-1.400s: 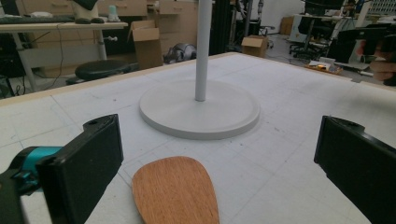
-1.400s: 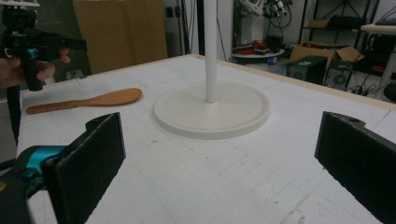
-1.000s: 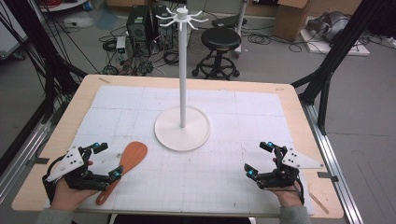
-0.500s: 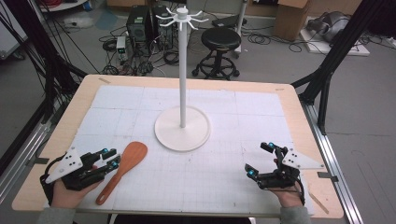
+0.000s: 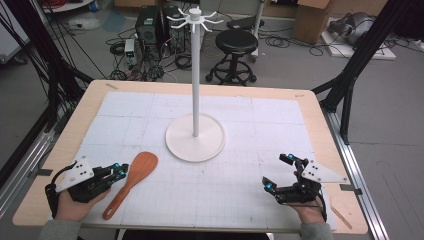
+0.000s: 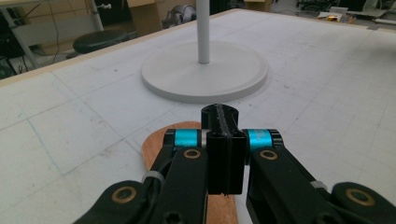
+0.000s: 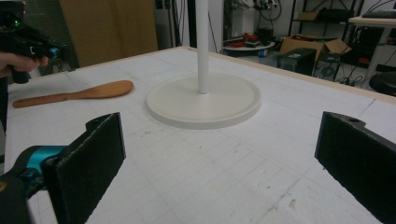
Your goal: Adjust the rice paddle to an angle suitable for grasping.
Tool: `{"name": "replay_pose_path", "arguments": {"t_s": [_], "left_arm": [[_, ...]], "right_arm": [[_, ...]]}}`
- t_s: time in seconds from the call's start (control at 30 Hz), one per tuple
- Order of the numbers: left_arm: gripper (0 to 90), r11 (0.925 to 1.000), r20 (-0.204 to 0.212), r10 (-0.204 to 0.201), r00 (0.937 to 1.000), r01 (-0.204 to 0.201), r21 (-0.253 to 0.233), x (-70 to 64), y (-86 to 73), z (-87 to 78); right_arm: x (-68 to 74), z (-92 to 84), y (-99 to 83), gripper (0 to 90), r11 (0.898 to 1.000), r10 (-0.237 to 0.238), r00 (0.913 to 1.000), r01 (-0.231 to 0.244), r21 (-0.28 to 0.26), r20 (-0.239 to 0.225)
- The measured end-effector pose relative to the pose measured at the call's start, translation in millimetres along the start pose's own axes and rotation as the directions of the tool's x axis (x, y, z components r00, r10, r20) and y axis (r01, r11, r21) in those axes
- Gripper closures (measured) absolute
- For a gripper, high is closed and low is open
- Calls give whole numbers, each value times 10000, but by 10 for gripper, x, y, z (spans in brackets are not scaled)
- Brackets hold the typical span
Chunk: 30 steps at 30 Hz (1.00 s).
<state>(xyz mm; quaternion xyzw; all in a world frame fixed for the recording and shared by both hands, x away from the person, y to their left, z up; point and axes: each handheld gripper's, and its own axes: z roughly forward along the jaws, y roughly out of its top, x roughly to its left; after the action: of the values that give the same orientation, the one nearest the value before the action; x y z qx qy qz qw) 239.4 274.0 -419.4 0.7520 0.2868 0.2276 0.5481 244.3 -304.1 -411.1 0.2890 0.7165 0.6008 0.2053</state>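
A wooden spatula (image 5: 141, 167) lies flat at the front left of the white mat, blade toward the stand. My left gripper (image 5: 120, 169) sits just left of it. Its jaws have just been closing and are now shut pad to pad, with nothing between them. In the left gripper view, the left gripper (image 6: 219, 116) hovers over the spatula (image 6: 156, 140). My right gripper (image 5: 276, 171) rests at the front right, open and holding nothing. In the right gripper view, the right gripper (image 7: 219, 154) faces the stand, with the spatula (image 7: 84, 93) and the left gripper (image 7: 52, 51) far off at left.
A white stand (image 5: 195, 142) with a round base and a tall pole topped by hooks occupies the middle of the table (image 5: 320, 120). Its base (image 6: 205, 74) lies ahead of the left gripper. A stool (image 5: 235, 42) and cables are on the floor beyond.
The left gripper's jaws, wide apart a second ago, have closed together. The spatula lies where it was. The right gripper has not moved.
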Motion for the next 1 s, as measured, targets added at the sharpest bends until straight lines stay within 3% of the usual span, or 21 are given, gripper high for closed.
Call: {"name": "replay_pose_path", "arguments": {"t_s": [0.23, 0.27, 0.53, 0.6, 0.73, 1.0], "left_arm": [[898, 9975, -50, -270, 9996, 273, 648, 103, -80, -4], [897, 9948, -45, -358, 9993, 361, 955, 124, -103, 14], [897, 9851, 57, -671, 9977, 653, 1589, 151, -162, 24], [897, 9791, 62, -942, 9955, 915, 1816, 173, -199, 0], [897, 9721, -26, -1043, 9945, 1025, 2112, 190, -239, -16], [897, 9574, 58, -1028, 9947, 974, 2718, 138, -296, -1]], "right_arm": [[-5, 17, -7, 2, 9999, -90, 9999, 90, 61, -46], [-12, 14, -9, 2, 9999, -100, 9999, 100, 44, -34], [7, 25, -9, 2, 9999, -12, 10000, 13, 162, -64], [3, 30, -11, 2, 9997, -94, 9999, 95, 204, -74], [-4, 39, -14, 2, 9997, -72, 9999, 74, 231, -76], [0, 65, -6, 2, 9996, -66, 9999, 70, 266, -144]]}}
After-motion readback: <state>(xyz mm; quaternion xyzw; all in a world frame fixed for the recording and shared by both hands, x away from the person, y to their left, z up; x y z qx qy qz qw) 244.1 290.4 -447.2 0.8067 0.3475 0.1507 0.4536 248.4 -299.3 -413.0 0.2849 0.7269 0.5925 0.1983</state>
